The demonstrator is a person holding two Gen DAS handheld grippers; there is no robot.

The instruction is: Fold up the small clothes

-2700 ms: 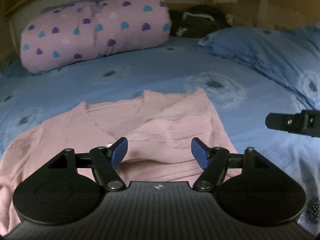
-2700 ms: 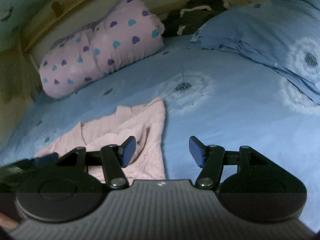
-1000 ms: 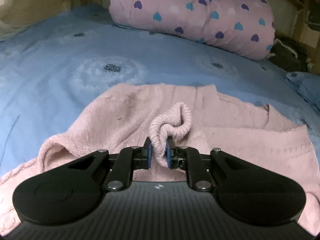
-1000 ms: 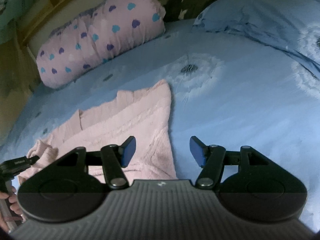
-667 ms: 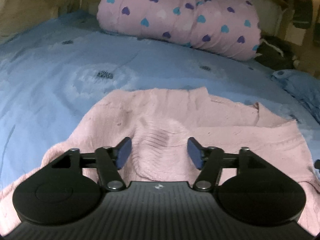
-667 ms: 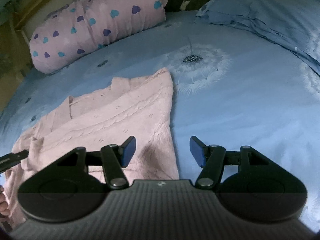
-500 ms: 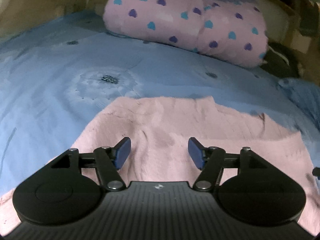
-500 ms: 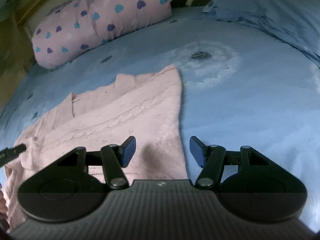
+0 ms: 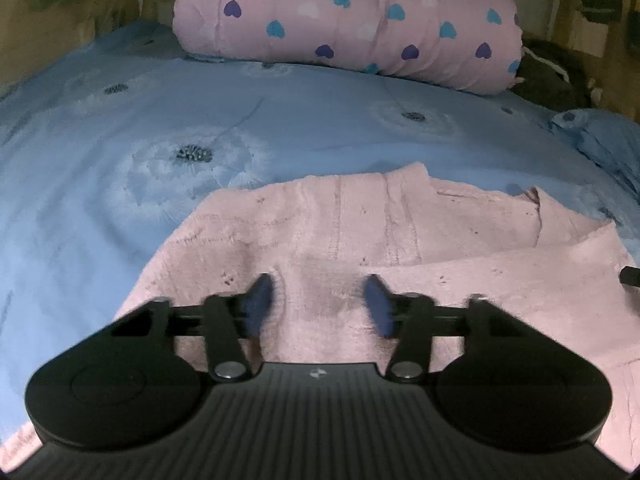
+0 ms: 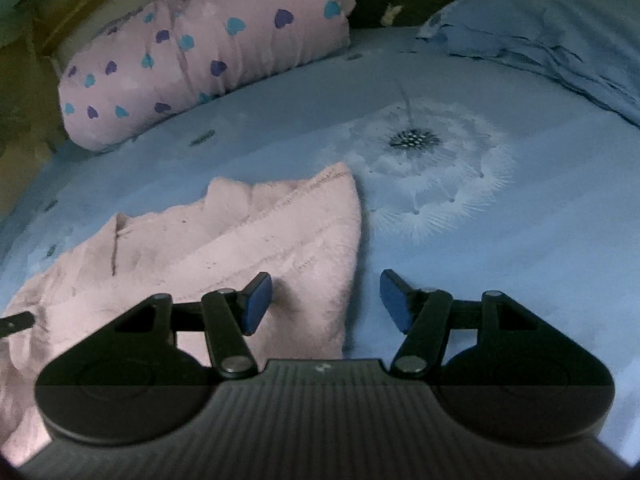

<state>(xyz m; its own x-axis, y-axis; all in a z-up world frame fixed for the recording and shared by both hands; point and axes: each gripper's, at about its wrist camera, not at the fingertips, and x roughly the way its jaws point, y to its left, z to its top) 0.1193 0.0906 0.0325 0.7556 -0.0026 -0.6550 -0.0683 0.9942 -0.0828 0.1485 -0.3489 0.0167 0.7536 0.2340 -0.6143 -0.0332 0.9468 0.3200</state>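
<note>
Since a second ago, sleeve cuff released from the left gripper (image 9: 318,300): jaws now spread wide and empty, hovering low over the fluffy pale-pink knitted cardigan (image 9: 360,232), blue pads slightly blurred. Sleeve now laid inward across the body of the garment, ahead of and below the left jaws. Right gripper (image 10: 326,300) shifted closer to the garment than a second ago, jaws equally wide and holding nothing; right-hand edge of the cardigan (image 10: 280,240) running between them, left pad over pink fabric, right pad over the blue dandelion-print bed sheet (image 10: 500,240).

Garment lying flat on the bed, well short of the pink heart-patterned rolled quilt (image 9: 352,20) far beyond the jaws, and apart from the blue pillow (image 10: 560,32) up to the right.

Step in hand, by appearance: one sleeve fold finished, remaining folds not yet begun. Next move likely calling for a fresh pinch, perhaps on the edge under the right jaws, low enough to catch only the intended layer, then a lift and carry across the middle. Thick pile likely to bunch, so a firm closure needed.
</note>
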